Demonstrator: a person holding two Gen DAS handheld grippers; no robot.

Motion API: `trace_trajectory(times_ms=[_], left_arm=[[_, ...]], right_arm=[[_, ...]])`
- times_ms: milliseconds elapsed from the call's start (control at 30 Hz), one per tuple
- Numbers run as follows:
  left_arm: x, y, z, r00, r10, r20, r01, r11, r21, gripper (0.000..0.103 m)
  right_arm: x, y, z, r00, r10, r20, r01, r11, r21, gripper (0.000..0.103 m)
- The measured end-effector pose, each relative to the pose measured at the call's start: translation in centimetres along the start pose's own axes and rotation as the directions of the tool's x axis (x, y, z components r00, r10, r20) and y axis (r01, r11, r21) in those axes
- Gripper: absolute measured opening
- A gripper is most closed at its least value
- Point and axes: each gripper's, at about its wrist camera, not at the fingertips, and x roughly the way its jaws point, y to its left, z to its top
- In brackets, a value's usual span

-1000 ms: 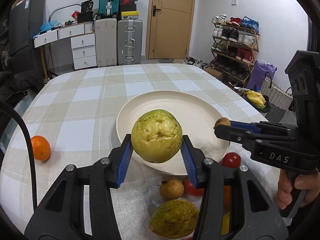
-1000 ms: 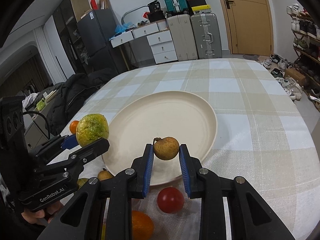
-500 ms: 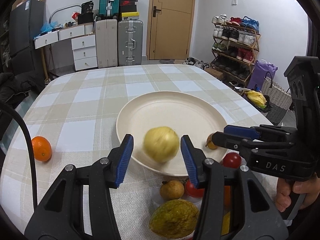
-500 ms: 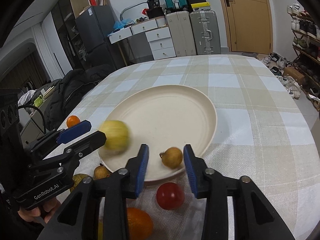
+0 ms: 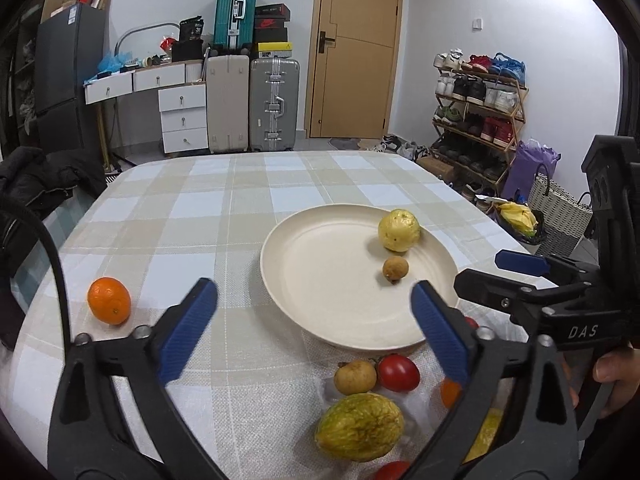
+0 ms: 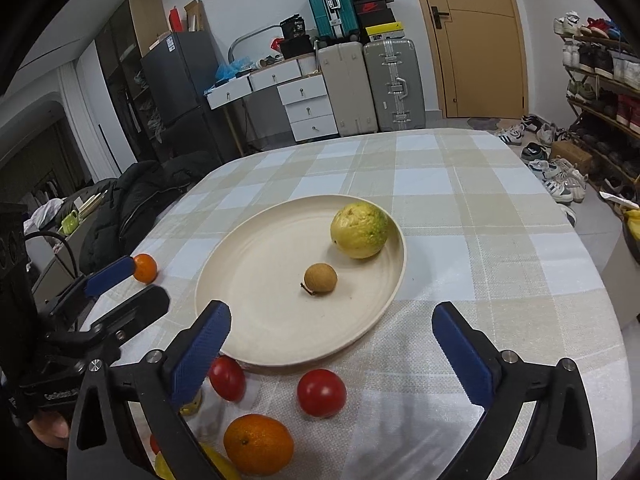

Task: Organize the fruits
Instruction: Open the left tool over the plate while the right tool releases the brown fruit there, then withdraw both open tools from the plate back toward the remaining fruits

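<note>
A checked tablecloth point(image 6: 500, 240) covers the round table, and on it sits a wide cream plate point(image 6: 256, 320). Both claws hang over its near edge: the left gripper point(image 5: 316, 312) and the right gripper point(image 6: 332, 340) have just been opening, and their blue pads now stand wide apart with nothing between them. A yellow-green guava point(image 6: 359, 230) rests on the plate near its far rim, a small brown fruit point(image 6: 320, 277) just beside it. Off the plate, near the grippers, lie two red tomatoes point(image 6: 321, 393), an orange point(image 6: 258, 444) and a second guava point(image 5: 359, 427). A lone tangerine point(image 5: 109, 300) sits well apart.
</note>
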Motion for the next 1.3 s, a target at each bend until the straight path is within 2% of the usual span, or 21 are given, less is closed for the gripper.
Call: trace_trajectory(times_ms=[100,233,567,867,1300], left_arm=[[-1.4,-0.1,-0.2,1.000,0.004,0.017,-0.004,1.000,0.020,0.102],[-3.3,-0.1,-0.5,1.000,0.004,0.028,-0.005,0.999,0.033,0.102],[-6.7,0.5,-2.3,1.000,-0.012,0.011,0.012,1.000,0.025,0.102],[-8.2,0.0,-3.7,1.000,-0.023,0.001,0.023,0.999,0.025,0.102],[-9.2,-0.4,-5.1,1.000,0.001,-0.009,-0.001,1.000,0.024,0.102]], right_arm=[[-0.5,0.1,0.0,1.000,0.021,-0.004,-0.021,1.000,-0.008,0.103],[-1.3,0.7,-0.2,1.000,0.008,0.004,-0.008,0.999,-0.036,0.103],[-2.8,2.1,-1.8,1.000,-0.004,-0.012,0.003,0.996,-0.093,0.103],[-4.4,3.1,-3.9,1.000,0.002,-0.012,-0.003,0.993,-0.116,0.103],[-5.6,5.2,-6.7,1.000,0.007,-0.018,-0.010,0.985,-0.175,0.103]])
